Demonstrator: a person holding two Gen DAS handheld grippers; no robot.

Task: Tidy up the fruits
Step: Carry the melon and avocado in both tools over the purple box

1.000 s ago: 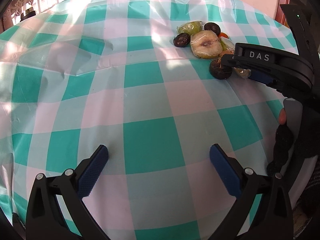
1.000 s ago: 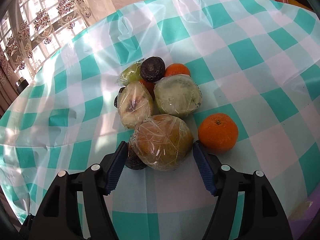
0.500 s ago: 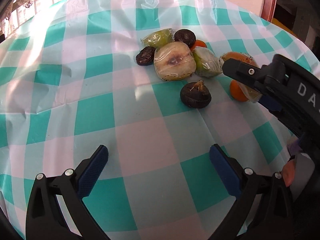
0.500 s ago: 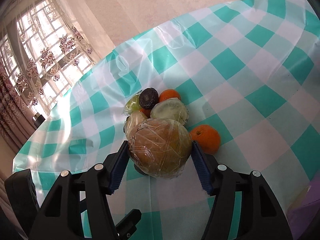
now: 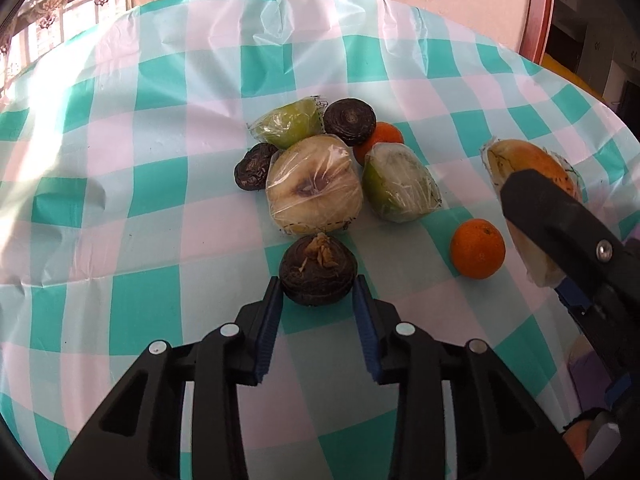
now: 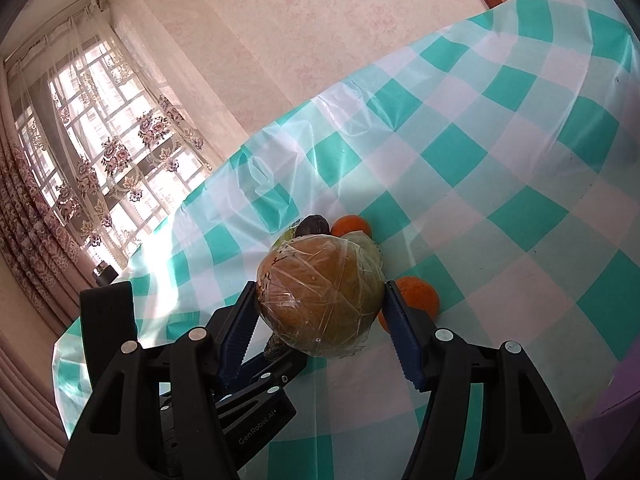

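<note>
My left gripper [image 5: 318,294] is shut on a dark brown round fruit [image 5: 318,274] that rests on the checked tablecloth [image 5: 160,184]. Behind it lie a wrapped pale fruit [image 5: 314,190], a wrapped green fruit [image 5: 400,184], a wrapped light-green piece [image 5: 288,124], two more dark fruits [image 5: 349,120] [image 5: 252,166] and two oranges [image 5: 478,248] [image 5: 384,138]. My right gripper [image 6: 320,304] is shut on a plastic-wrapped brownish-orange fruit [image 6: 320,292] and holds it above the table; it shows at the right of the left wrist view [image 5: 532,164].
A purple object [image 6: 616,412] sits at the table's right edge. A curtained window [image 6: 100,160] and a pale wall stand behind the table. The left gripper's body [image 6: 240,412] is below the right one.
My left gripper moved forward and closed on the dark brown fruit. My right gripper lifted the wrapped fruit higher above the table and away from the pile.
</note>
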